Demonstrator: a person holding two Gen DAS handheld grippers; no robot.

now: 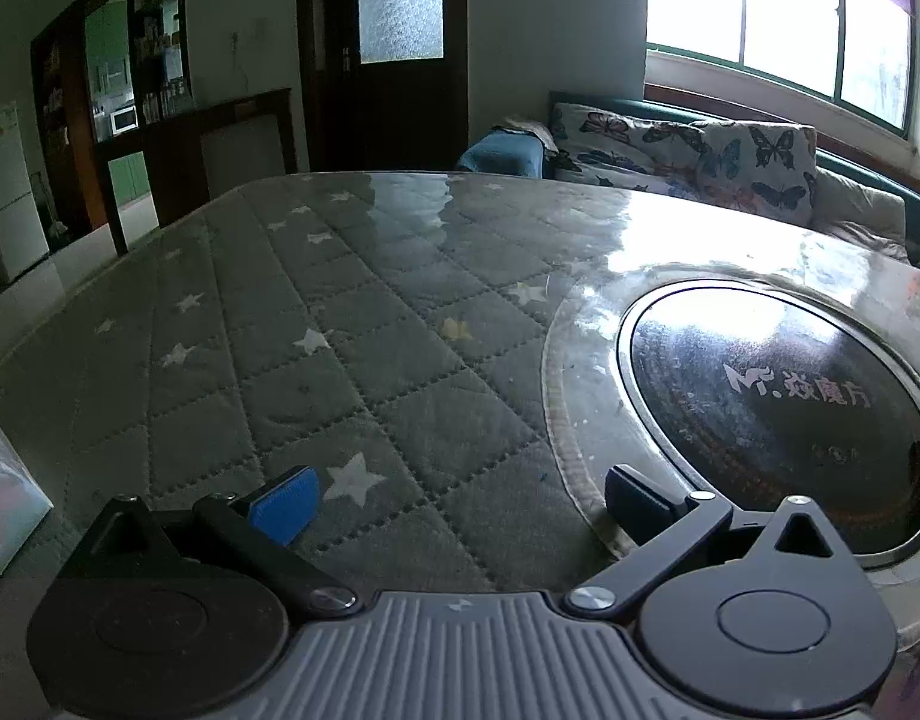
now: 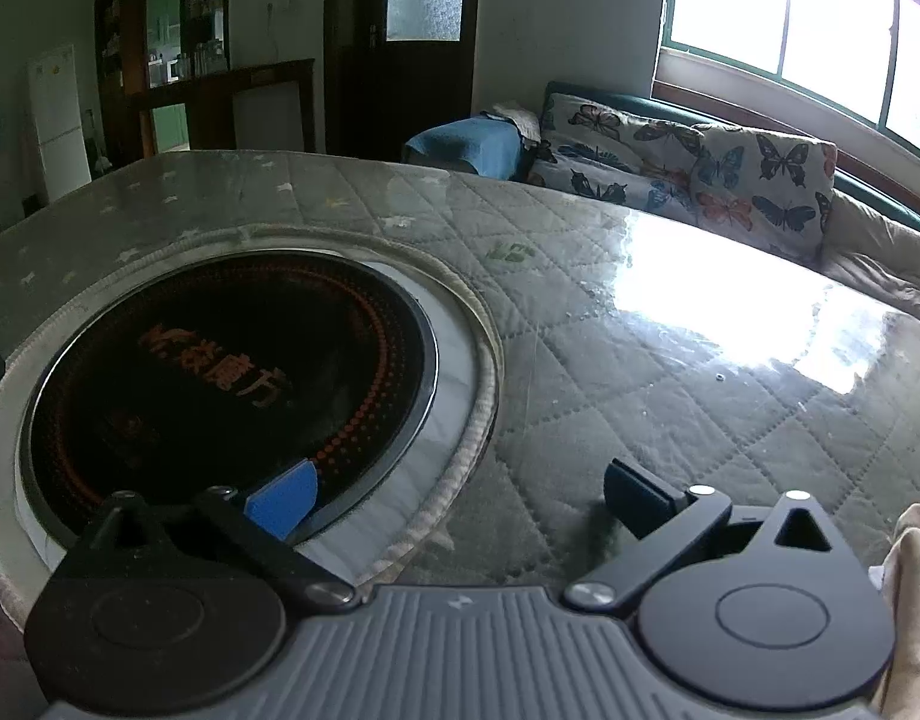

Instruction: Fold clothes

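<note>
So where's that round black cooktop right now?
The round black cooktop is set into the quilted table cover. It lies left of centre in the right wrist view, and at the right edge in the left wrist view.

On the black round cooktop [image 1: 784, 414] set into the table: a white logo shaped like "M", then three Chinese characters, the last two reading "魔方"; the character before them too blurred to tell. Same print on the cooktop [image 2: 231, 372] from the right wrist view, glowing orange, again ending in "魔方". On the quilted table cover [image 2: 580, 276]: a small green mark, illegible. Nothing else readable.
</note>
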